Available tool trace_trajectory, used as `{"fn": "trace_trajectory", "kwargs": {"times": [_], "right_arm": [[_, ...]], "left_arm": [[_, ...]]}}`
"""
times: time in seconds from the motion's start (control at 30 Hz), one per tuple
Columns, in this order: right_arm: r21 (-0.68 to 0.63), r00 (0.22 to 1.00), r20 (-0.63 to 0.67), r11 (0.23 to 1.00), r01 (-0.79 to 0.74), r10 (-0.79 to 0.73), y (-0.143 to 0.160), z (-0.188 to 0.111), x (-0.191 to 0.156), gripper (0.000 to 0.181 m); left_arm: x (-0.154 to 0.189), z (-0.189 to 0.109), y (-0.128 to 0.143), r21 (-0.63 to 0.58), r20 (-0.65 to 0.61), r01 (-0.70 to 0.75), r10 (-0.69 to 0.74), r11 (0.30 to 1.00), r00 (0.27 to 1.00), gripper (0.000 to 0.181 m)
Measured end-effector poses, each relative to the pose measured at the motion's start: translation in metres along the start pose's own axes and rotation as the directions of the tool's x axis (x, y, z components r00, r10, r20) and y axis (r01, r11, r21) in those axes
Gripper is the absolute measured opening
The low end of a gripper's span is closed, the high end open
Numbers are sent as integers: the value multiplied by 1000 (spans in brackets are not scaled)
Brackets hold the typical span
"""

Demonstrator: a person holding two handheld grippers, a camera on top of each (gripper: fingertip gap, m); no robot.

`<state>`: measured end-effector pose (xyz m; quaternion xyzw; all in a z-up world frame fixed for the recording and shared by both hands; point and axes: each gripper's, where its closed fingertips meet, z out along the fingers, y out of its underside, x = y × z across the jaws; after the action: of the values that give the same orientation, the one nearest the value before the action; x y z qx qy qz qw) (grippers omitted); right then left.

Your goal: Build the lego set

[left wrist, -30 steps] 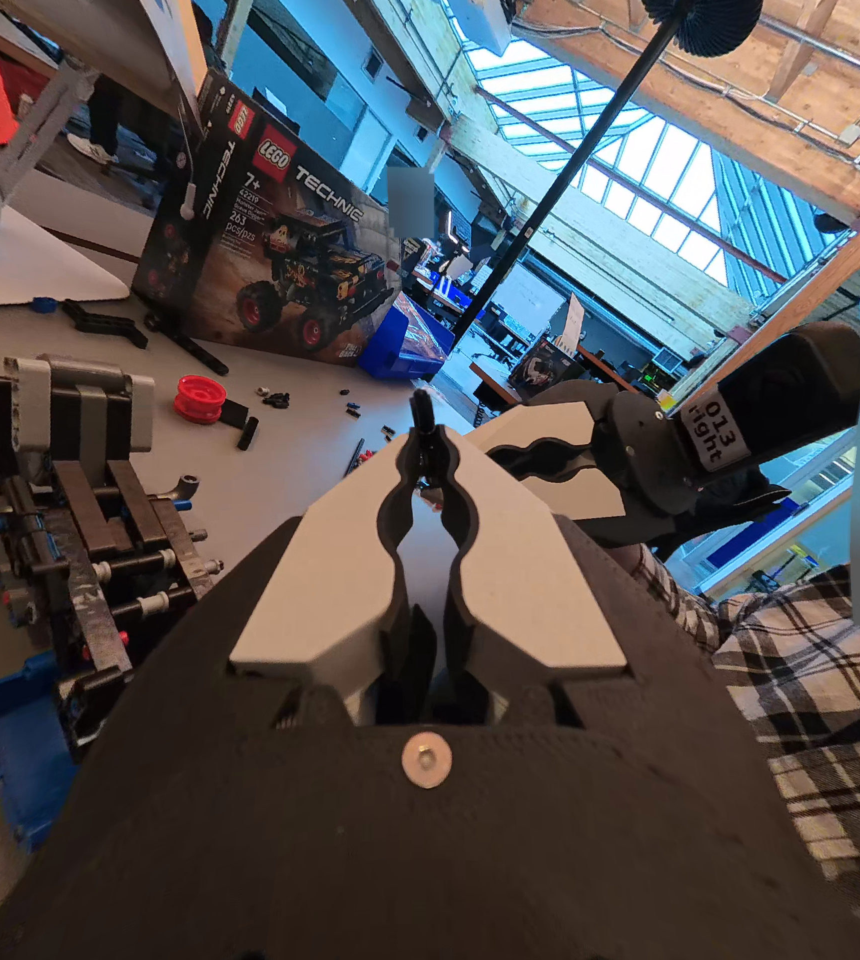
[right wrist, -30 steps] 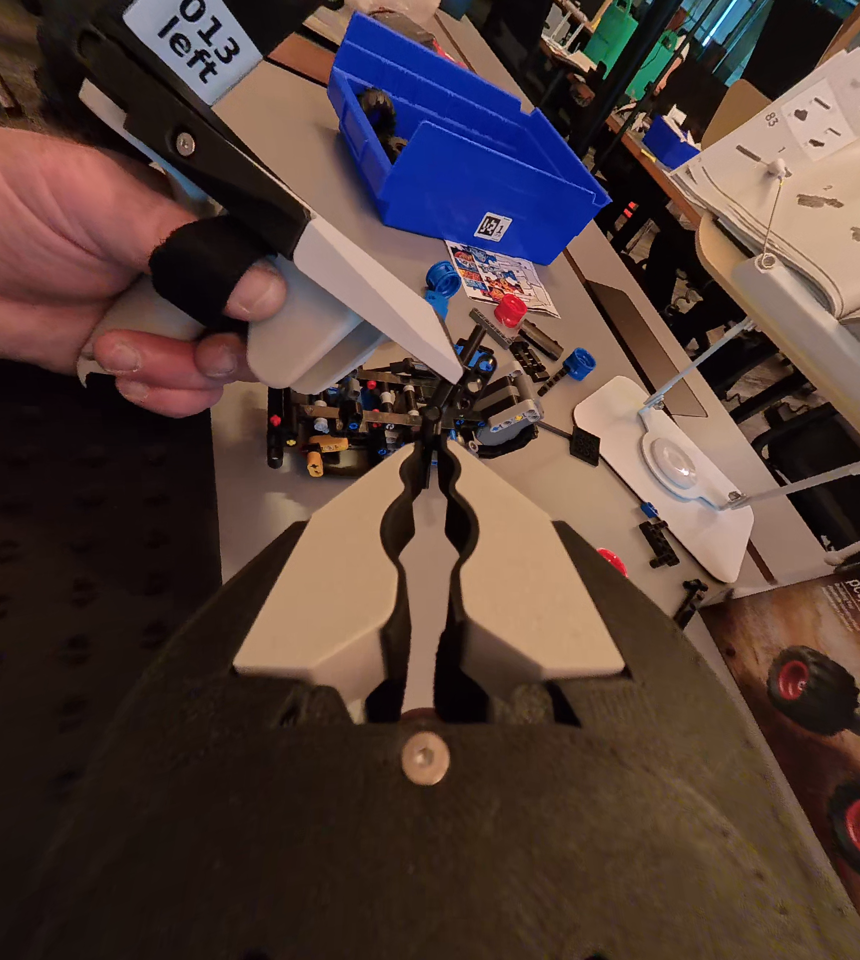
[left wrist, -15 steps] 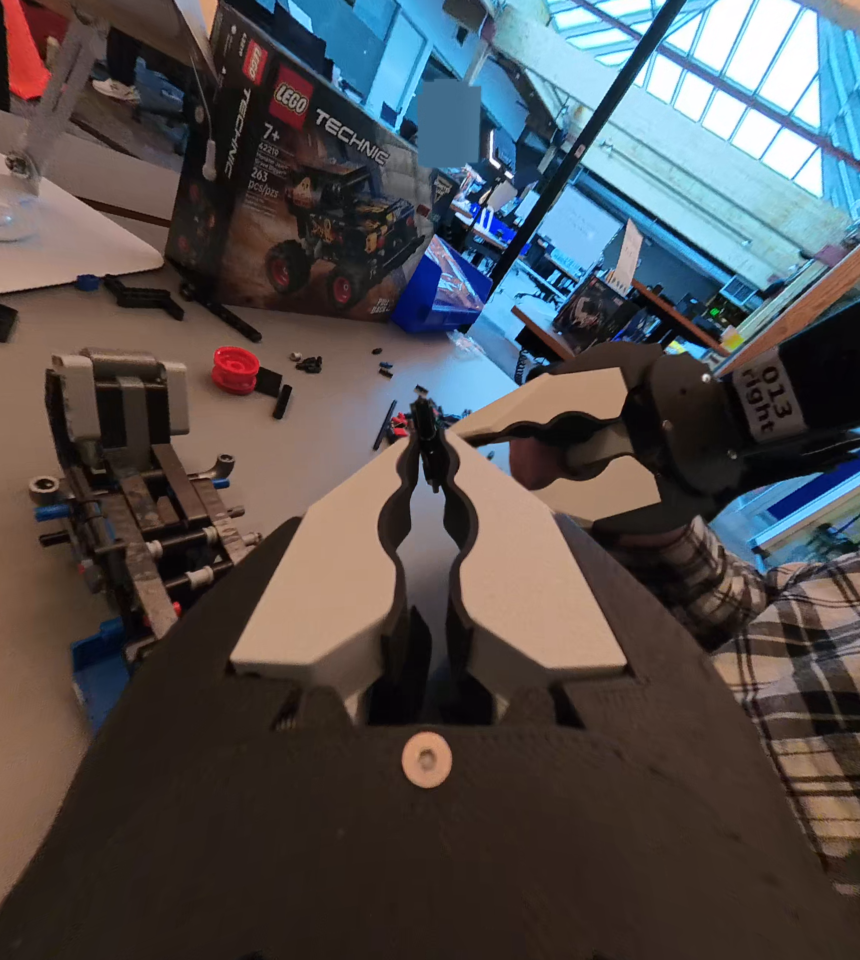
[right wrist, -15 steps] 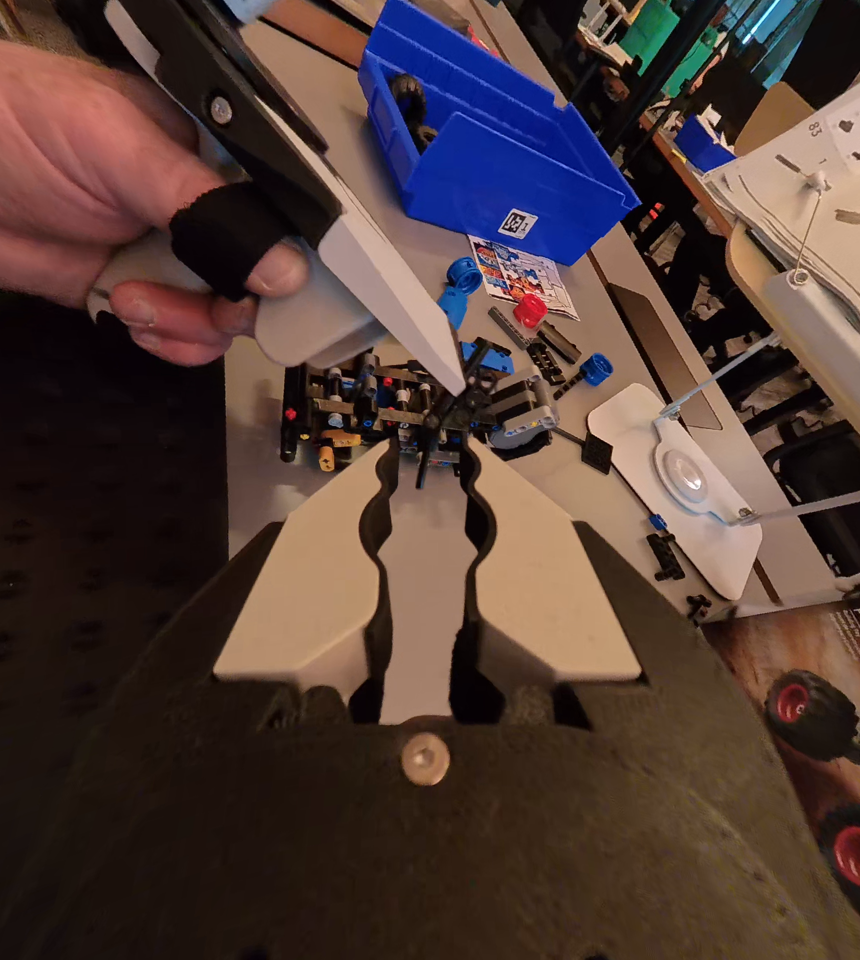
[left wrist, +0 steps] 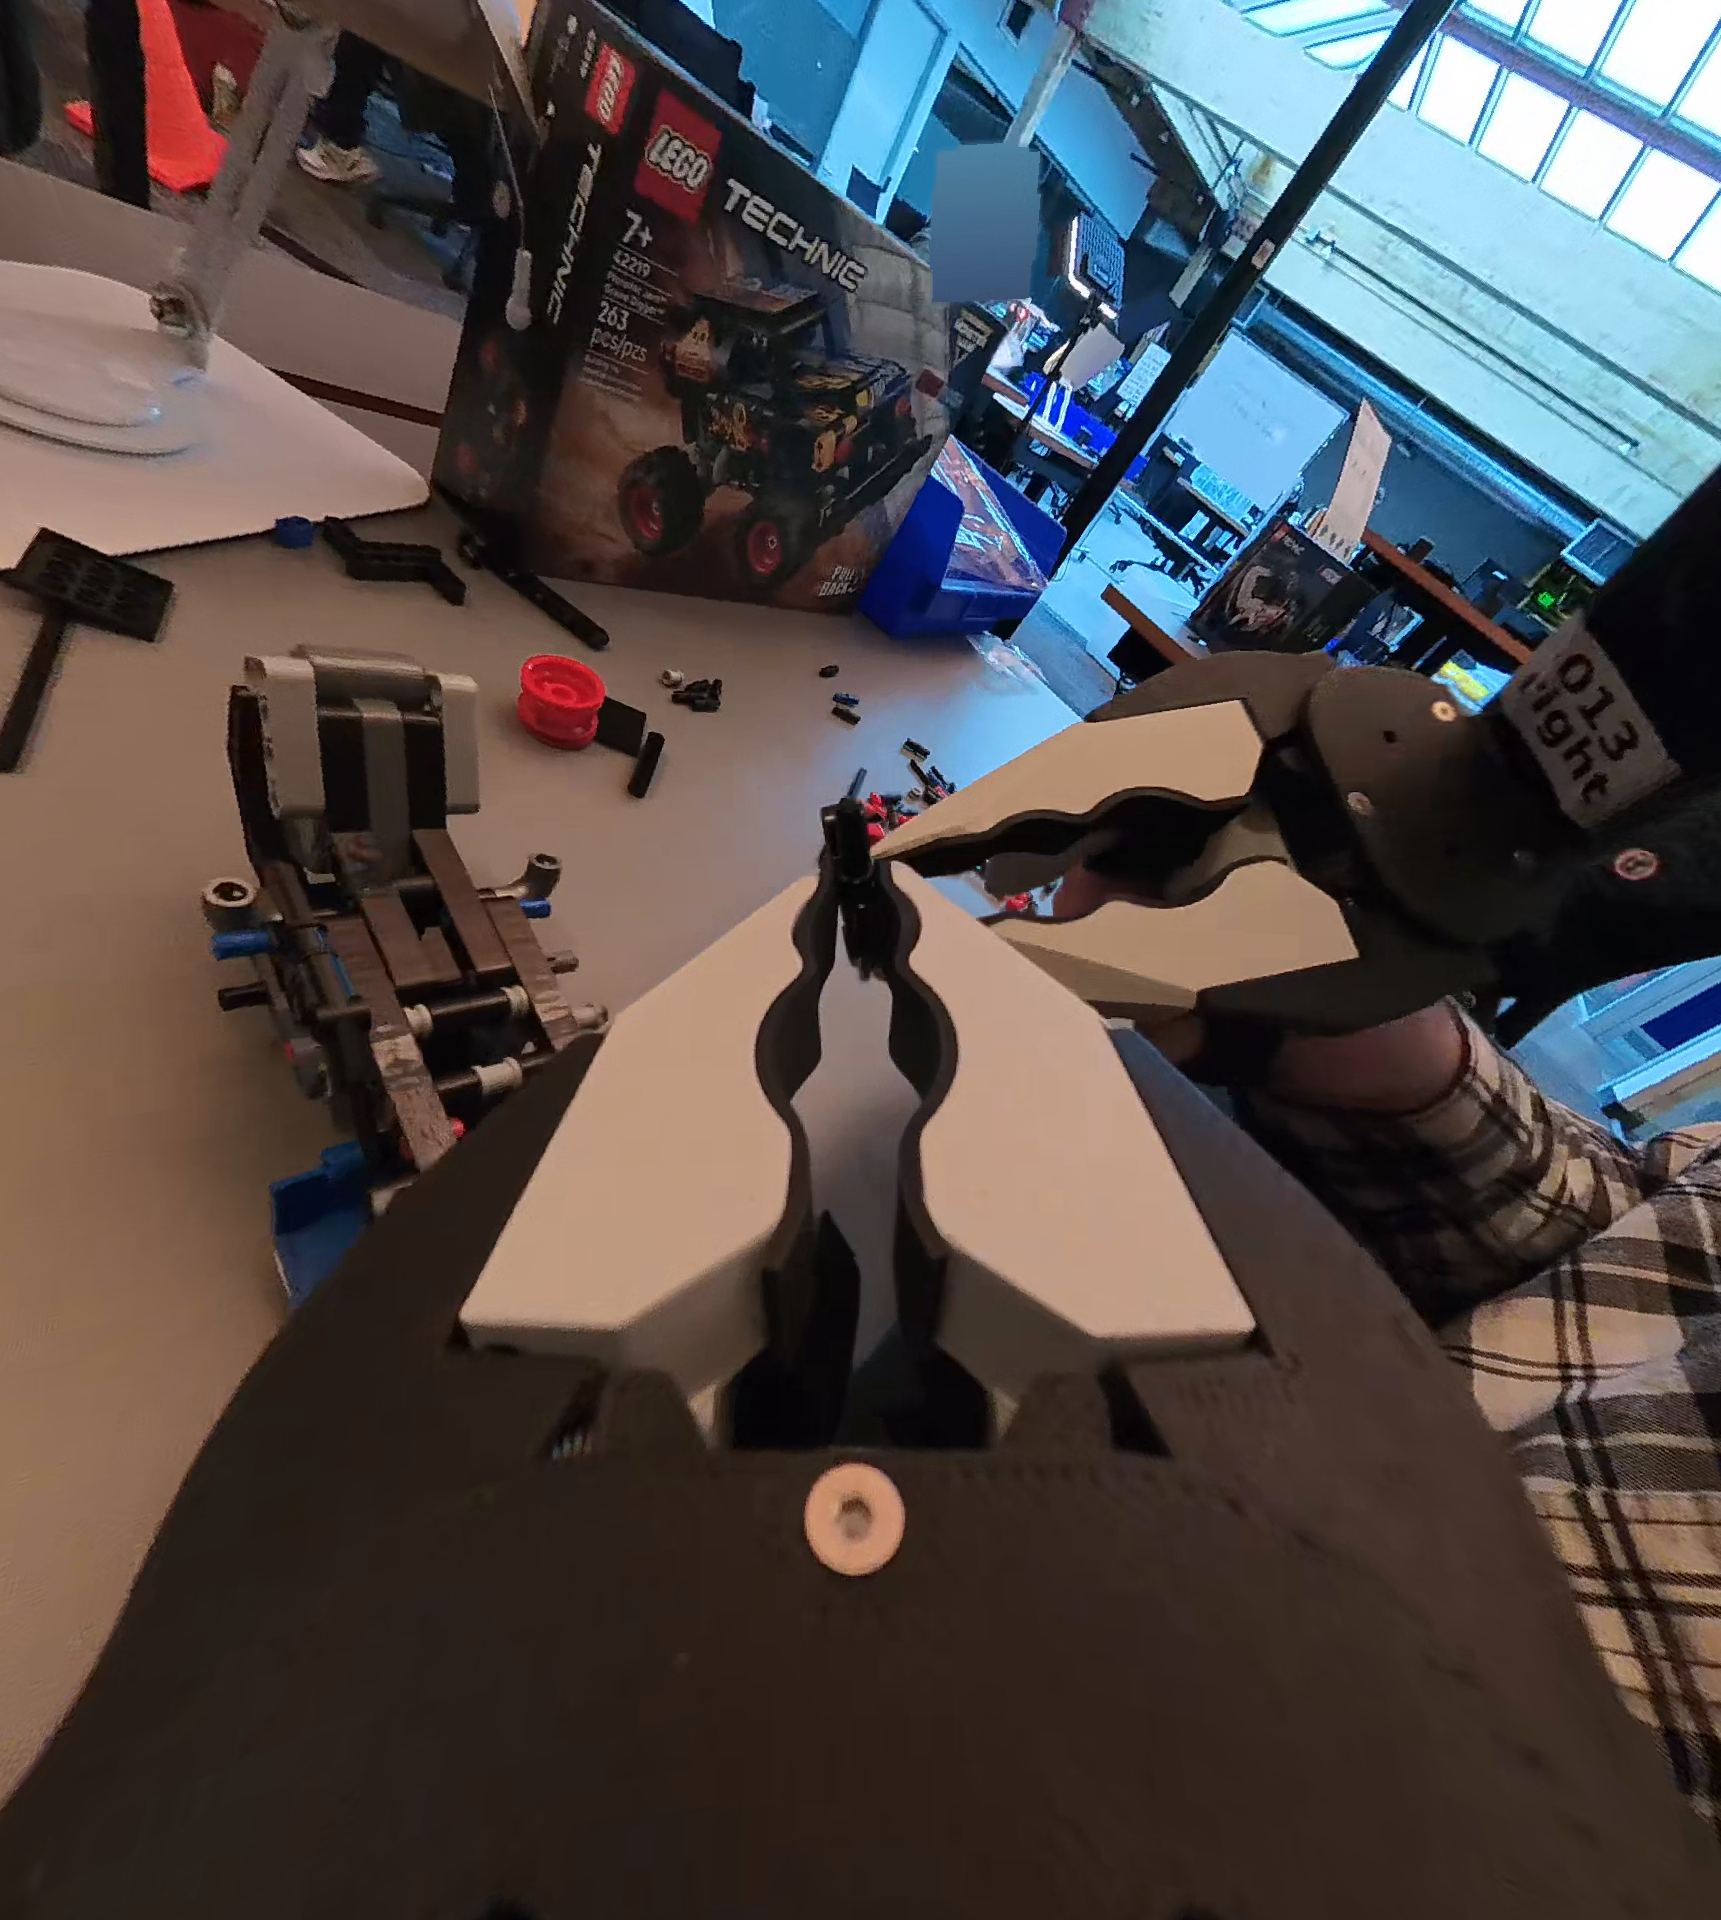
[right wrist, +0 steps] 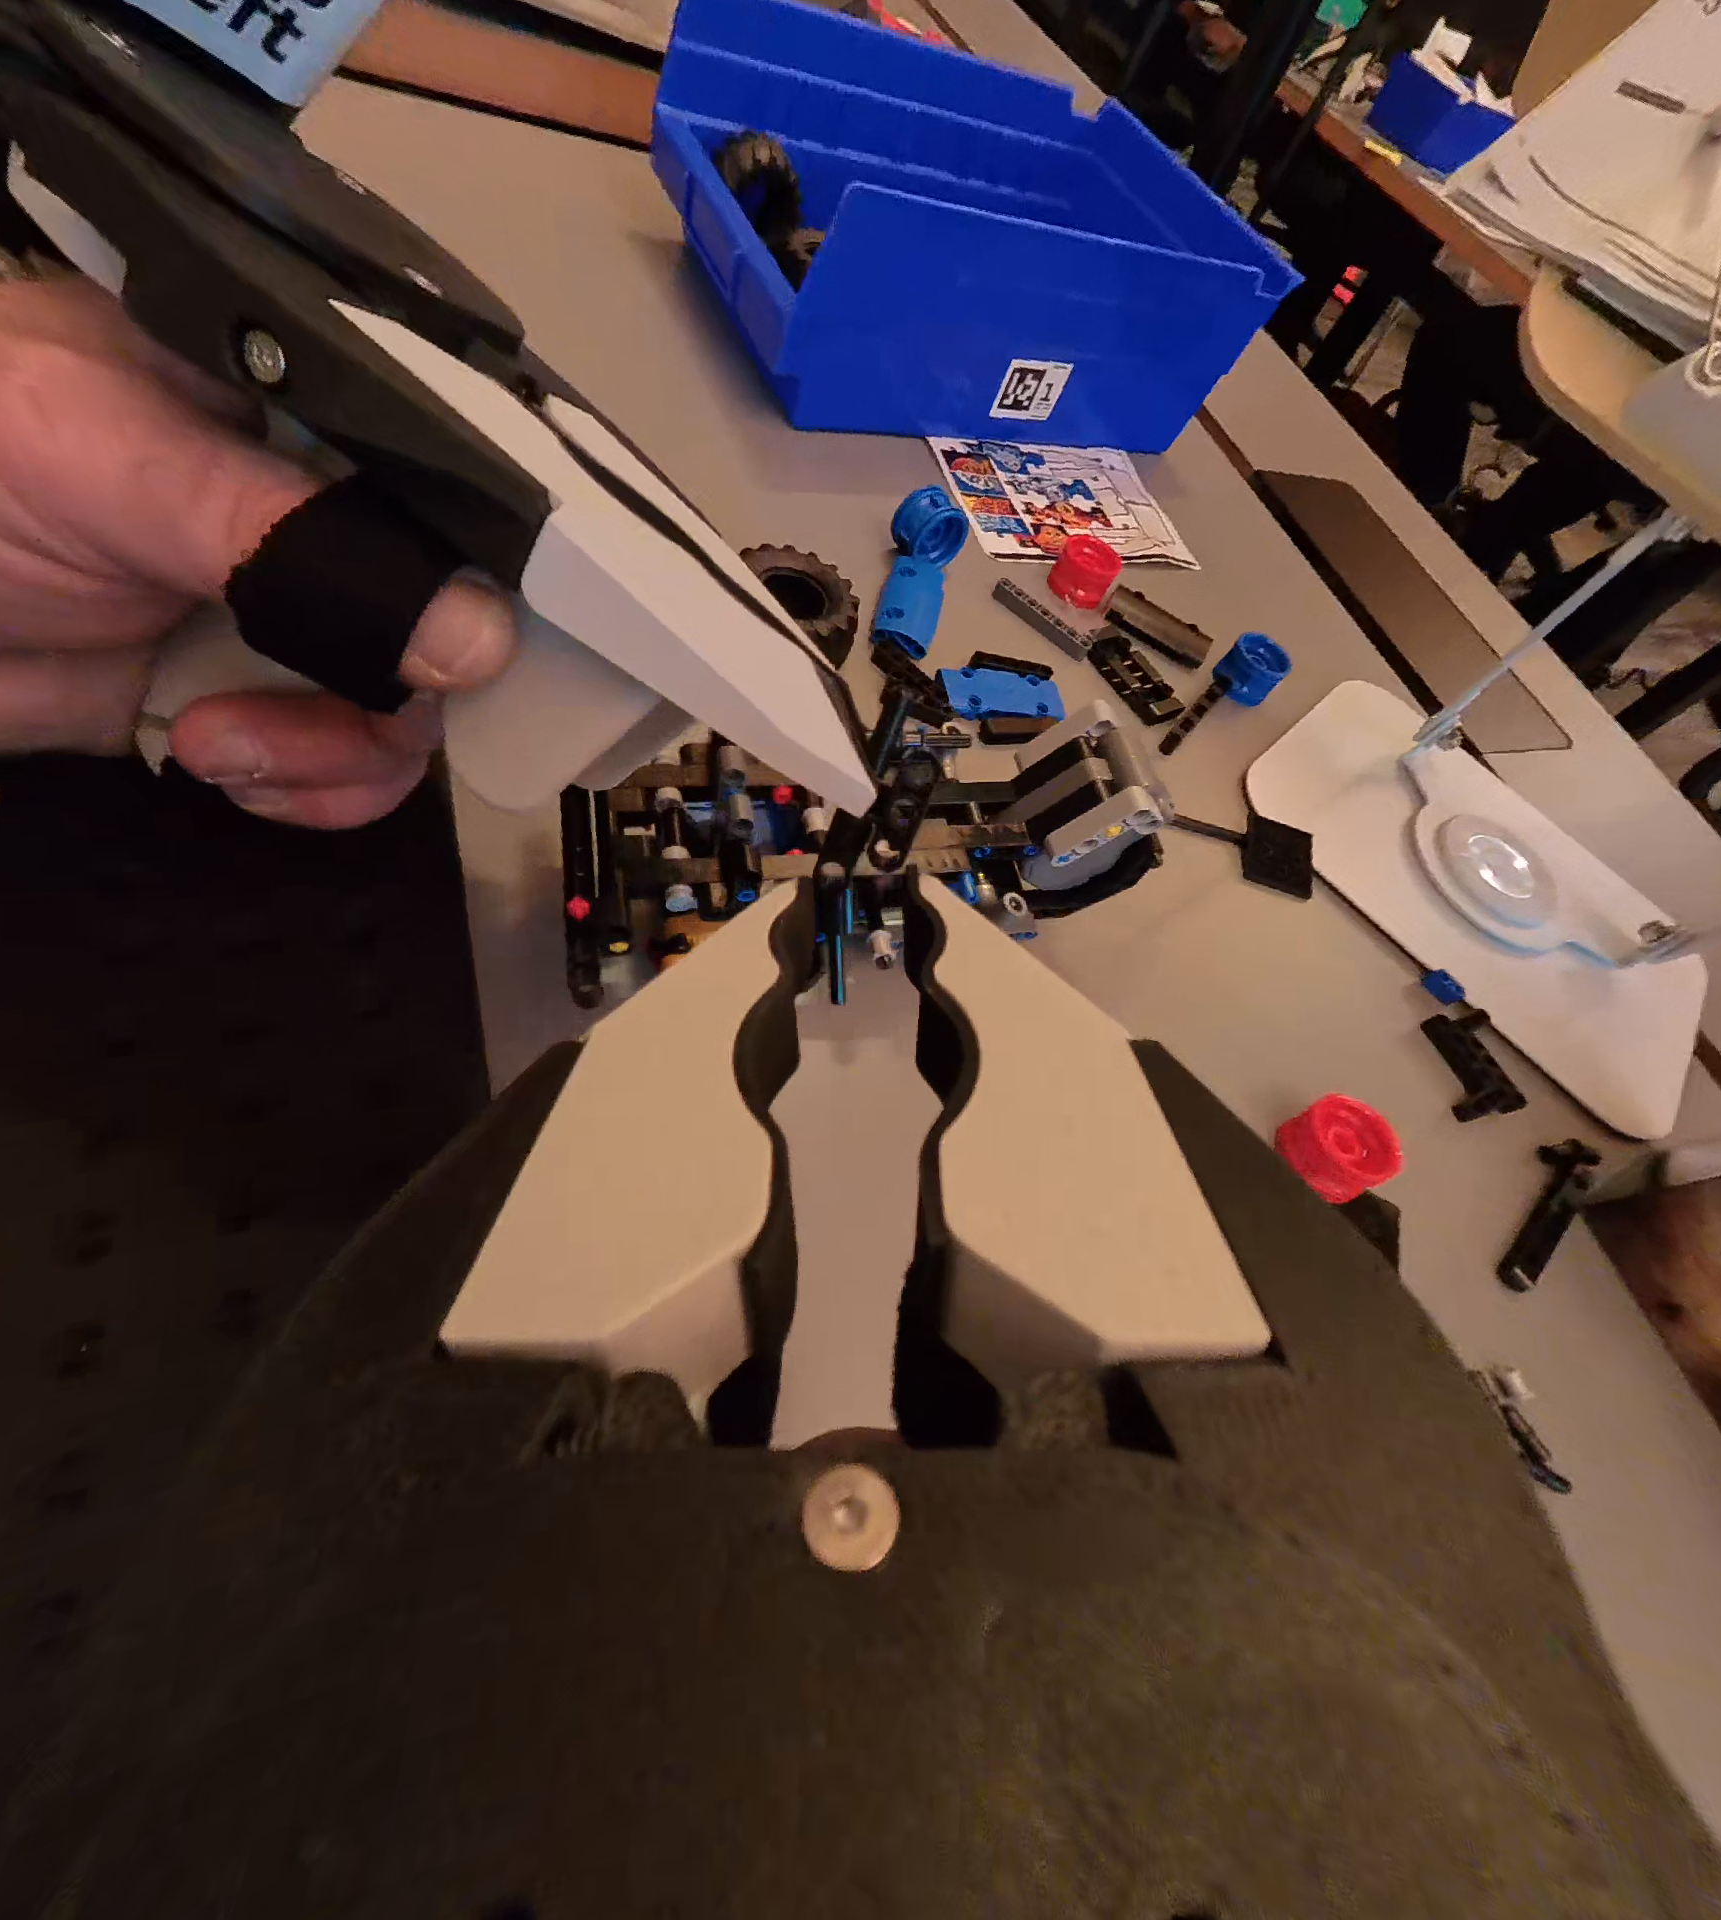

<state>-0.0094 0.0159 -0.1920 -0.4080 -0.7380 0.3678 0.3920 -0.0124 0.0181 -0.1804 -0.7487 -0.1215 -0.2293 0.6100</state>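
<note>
Chassis (left wrist: 388,935) half-built on desk (left wrist: 56,1195), wheels loose; left claw (left wrist: 851,883) pinches small black piece (left wrist: 848,831), right claw (right wrist: 861,904) released.

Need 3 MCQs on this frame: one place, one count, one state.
1. Relative to the blue plastic bin, the colourful printed sheet lies:
A inside it
B on the grey table beside it
C on top of it

2. Red round wheel hubs in the right wrist view:
A one
B two
C four

3. The left tongs are:
A open, empty
B shut on a small black lego piece
C shut on a tyre

Key:
1B, it lies flat by the bin's wall.
2B, the second sits at.
3B, the tips pinch the piece.
</note>
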Motion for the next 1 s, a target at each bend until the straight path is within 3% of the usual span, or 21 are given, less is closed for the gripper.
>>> {"fn": "trace_trajectory", "kwargs": {"times": [0.23,0.43,0.63,0.8,0.9,1.0], "right_arm": [[-44,973,-146,983,176,-181,-5,5,1,28],[-65,953,-210,976,208,-218,-4,8,8,16],[-15,987,-135,996,84,-86,-2,10,8,15],[41,988,-5,987,-157,157,2,8,14,15],[37,954,58,955,-295,293,9,6,21,15],[16,909,126,915,-403,398,17,8,22,15]], "left_arm": [[-5,1,-5,40,-33,101,-100,994,994,4],[-2,1,-1,44,-55,150,-148,988,988,6],[-2,1,0,35,-65,125,-123,992,990,7],[0,-9,-8,13,-51,-7,8,1000,999,24],[-33,-29,-15,-61,97,-166,171,984,980,32],[-59,-43,-3,-190,126,-161,187,969,974,39]]}}
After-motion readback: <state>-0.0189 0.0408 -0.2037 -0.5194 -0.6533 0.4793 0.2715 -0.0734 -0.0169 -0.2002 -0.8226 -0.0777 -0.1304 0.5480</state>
